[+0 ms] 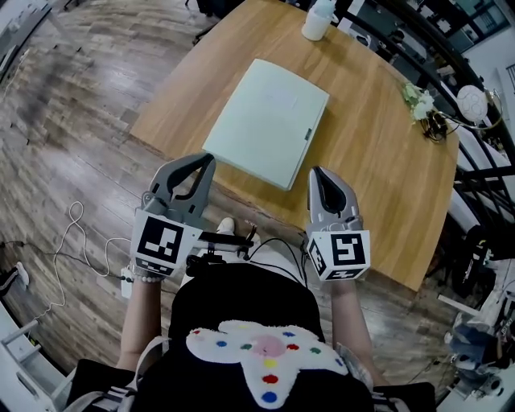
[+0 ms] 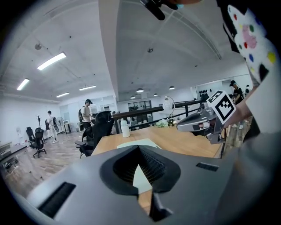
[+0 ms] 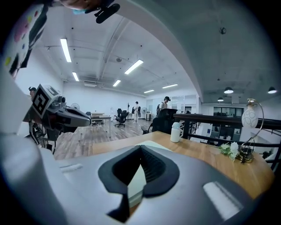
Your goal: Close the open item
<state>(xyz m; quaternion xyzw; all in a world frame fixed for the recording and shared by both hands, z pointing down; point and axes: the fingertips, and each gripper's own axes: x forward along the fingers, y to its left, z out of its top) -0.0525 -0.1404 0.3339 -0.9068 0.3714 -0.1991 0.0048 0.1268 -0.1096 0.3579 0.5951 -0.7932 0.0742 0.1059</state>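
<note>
Pale green folder (image 1: 267, 121) flat on table (image 1: 378, 161), just beyond left gripper (image 1: 206, 159), right gripper (image 1: 315, 174), both closed, empty

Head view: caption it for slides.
Left gripper and right gripper, both shut, poised before a pale green folder on the table.

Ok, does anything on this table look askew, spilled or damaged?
Nothing stands out. The pale green folder lies flat and shut, roughly square with the table's near edge; the white bottle stands upright at the far edge. No spill shows. The left gripper and right gripper are shut and empty.
</note>
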